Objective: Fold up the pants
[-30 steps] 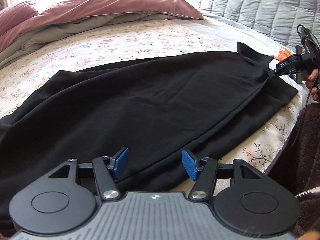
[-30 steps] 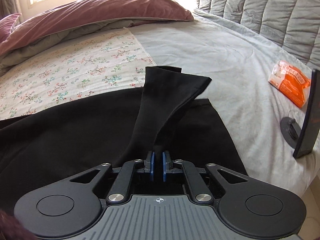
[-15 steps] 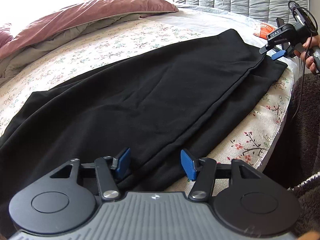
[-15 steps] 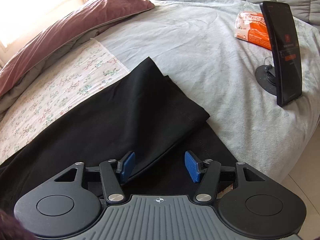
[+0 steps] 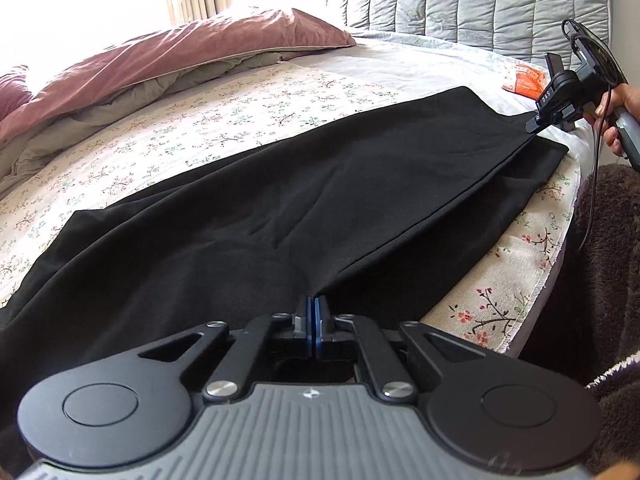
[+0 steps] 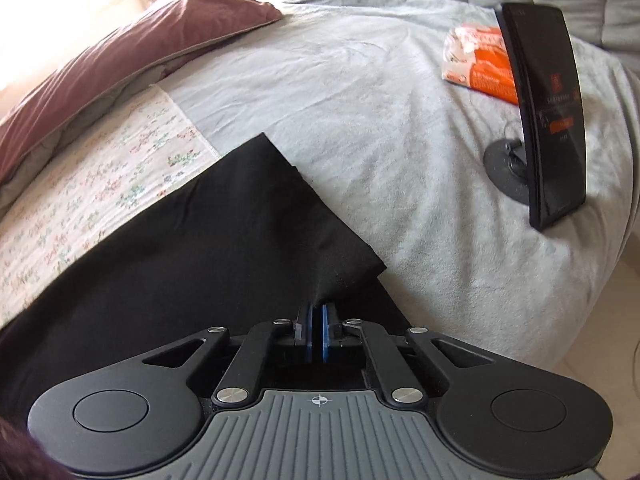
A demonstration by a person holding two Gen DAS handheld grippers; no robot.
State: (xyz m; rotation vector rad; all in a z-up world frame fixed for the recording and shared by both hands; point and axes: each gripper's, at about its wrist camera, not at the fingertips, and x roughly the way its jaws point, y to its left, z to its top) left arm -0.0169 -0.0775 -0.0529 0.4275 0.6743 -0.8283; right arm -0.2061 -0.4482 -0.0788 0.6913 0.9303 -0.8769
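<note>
A: Since both claws sit pinched on cloth, which step would you say this is?

B: The grip for a fold, I'd judge. The black pants (image 5: pixel 280 200) lie across the bed (image 5: pixel 224 120), filling the middle of the left wrist view, one leg laid over the other. The left claw (image 5: pixel 311 312) has just been closing and now has its blue pads shut on the pants' near edge, low centre of the frame.

A: And the right one?

B: The right claw (image 6: pixel 319 320) has likewise just been closing; its pads clamp the corner of the upper layer at the hem end, bottom centre of its own view. In the left view it shows at the far right edge, the person's hand (image 5: pixel 616 120) wrapped round its handle.

A: What does the next move call for?

B: Probably lifting both held points together and carrying them across evenly, keeping the cloth taut so it doesn't bunch.

A: Their pose?

B: Both point downward toward the bed, the right more steeply.
</note>
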